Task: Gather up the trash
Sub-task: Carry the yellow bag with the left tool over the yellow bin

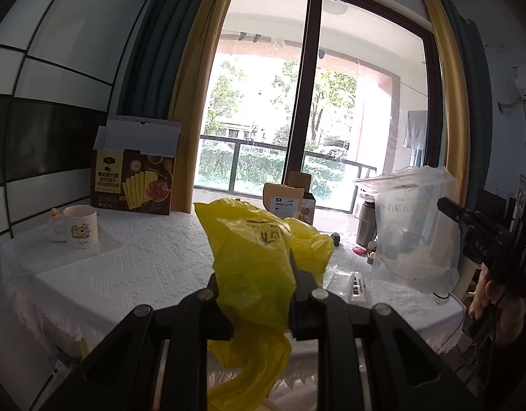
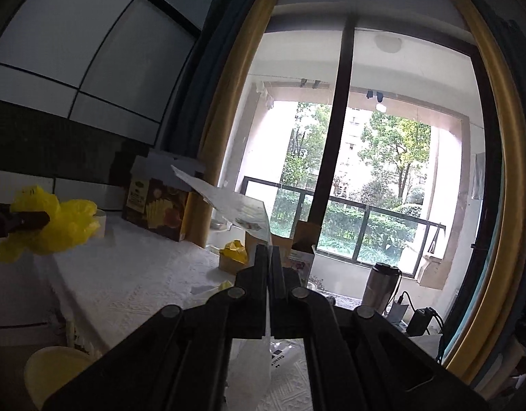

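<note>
My left gripper (image 1: 259, 281) is shut on a yellow plastic bag (image 1: 252, 260) and holds it up above the table; the bag hangs down between the fingers. It also shows in the right wrist view (image 2: 61, 222) at the left. My right gripper (image 2: 270, 257) is shut on a clear plastic package (image 2: 228, 202) with printed paper inside, held in the air. In the left wrist view that clear package (image 1: 413, 229) hangs at the right, pinched by the right gripper (image 1: 444, 205).
A table with a white cloth (image 1: 132, 260) carries a mug (image 1: 79, 226), an open brown cracker box (image 1: 134, 181), small cartons (image 1: 288, 202), a white device (image 1: 357, 287) and a metal flask (image 2: 379, 282). A yellow stool (image 2: 54, 370) stands low left. A glass door is behind.
</note>
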A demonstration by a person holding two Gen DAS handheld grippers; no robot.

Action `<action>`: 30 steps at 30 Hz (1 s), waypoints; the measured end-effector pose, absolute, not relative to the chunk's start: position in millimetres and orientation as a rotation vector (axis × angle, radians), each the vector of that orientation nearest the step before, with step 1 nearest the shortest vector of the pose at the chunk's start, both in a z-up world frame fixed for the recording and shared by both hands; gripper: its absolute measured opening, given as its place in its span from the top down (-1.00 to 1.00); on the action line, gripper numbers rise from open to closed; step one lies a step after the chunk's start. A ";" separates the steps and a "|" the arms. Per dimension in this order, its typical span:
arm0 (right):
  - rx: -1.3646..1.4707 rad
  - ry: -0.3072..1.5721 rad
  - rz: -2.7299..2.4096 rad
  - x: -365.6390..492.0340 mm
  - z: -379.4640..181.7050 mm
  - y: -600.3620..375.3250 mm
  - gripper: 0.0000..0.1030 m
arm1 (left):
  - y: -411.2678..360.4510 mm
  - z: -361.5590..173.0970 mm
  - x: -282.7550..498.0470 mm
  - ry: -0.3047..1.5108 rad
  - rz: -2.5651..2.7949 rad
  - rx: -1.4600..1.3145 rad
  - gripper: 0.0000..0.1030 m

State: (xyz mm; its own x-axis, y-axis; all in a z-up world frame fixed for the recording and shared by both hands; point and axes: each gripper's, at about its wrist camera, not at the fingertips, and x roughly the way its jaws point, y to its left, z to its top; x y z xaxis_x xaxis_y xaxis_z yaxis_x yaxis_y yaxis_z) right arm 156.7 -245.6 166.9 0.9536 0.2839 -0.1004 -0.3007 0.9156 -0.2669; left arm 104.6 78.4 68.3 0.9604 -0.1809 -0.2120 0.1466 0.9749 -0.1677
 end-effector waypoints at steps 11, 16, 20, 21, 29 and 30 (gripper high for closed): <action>-0.242 0.085 0.504 108.1 138.3 -205.8 0.99 | 97.9 41.4 56.0 0.265 -0.118 -0.194 0.60; -0.225 0.139 0.606 100.6 114.9 -181.4 0.99 | 107.2 18.1 44.2 0.324 -0.091 -0.224 0.60; -0.226 0.207 0.678 94.8 89.1 -161.8 0.99 | 110.8 0.5 37.8 0.373 -0.078 -0.230 0.60; -0.225 0.230 0.699 94.3 81.0 -156.2 0.99 | 111.8 -4.3 37.5 0.388 -0.076 -0.230 0.60; -0.256 0.376 0.798 94.4 35.1 -127.3 0.99 | 121.5 -44.9 40.3 0.506 -0.047 -0.274 0.60; -0.255 0.410 0.815 96.9 27.3 -122.9 0.99 | 122.2 -49.4 40.9 0.520 -0.043 -0.276 0.60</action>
State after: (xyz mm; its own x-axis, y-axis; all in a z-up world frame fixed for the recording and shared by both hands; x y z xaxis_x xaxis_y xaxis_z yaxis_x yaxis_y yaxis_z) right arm 96.9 -122.9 27.3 0.6141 0.6499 -0.4478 -0.7469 0.6619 -0.0638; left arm 40.9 122.2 -49.4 0.8676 -0.1108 -0.4848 -0.0290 0.9620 -0.2717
